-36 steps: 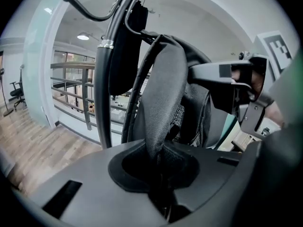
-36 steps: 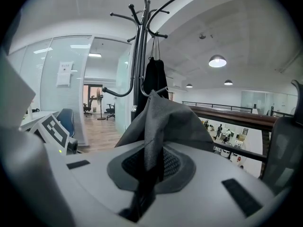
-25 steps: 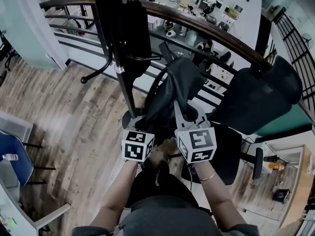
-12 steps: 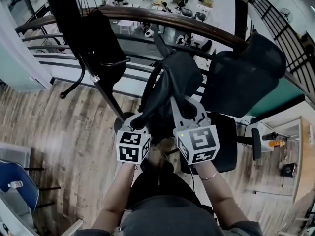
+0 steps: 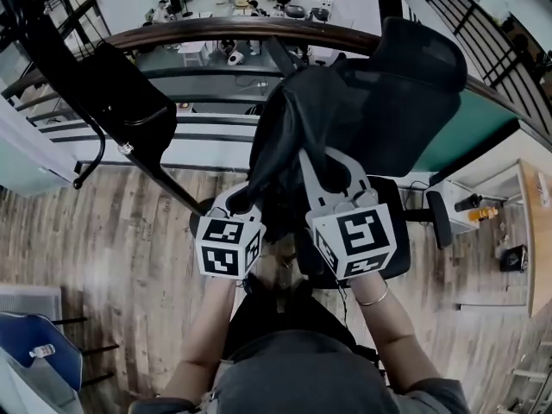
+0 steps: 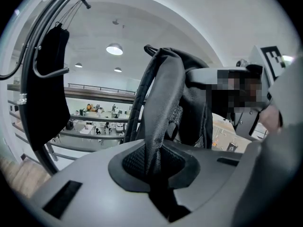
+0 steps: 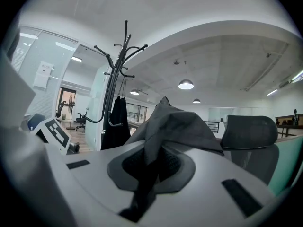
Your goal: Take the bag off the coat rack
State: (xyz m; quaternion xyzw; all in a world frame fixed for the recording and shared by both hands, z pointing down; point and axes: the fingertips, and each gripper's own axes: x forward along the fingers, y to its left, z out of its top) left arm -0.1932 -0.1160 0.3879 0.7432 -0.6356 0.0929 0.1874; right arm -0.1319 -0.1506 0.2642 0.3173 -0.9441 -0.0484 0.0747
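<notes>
The black bag [image 5: 310, 119] hangs free of the coat rack [image 5: 95, 110], held up between both grippers in front of the office chair. My left gripper [image 5: 235, 198] is shut on a mesh-backed strap [image 6: 163, 93] of the bag, which runs up out of its jaws [image 6: 158, 162]. My right gripper [image 5: 312, 169] is shut on a fold of the bag's fabric [image 7: 175, 124], pinched in its jaws [image 7: 151, 167]. The rack stands apart at the left, and a dark garment [image 5: 129, 102] still hangs on it.
A black office chair [image 5: 410, 84] stands right behind the bag, its seat [image 5: 392, 235] under my right gripper. A curved wooden railing [image 5: 241, 28] runs behind, with an open drop to a lower floor. The rack's pole [image 7: 115, 84] and hooks rise at the left. Wood floor lies below.
Both grippers and the bag have swung right, away from the coat rack's pole and toward the chair. The rack now sits at the far left of the head view. Both grips are unchanged.
</notes>
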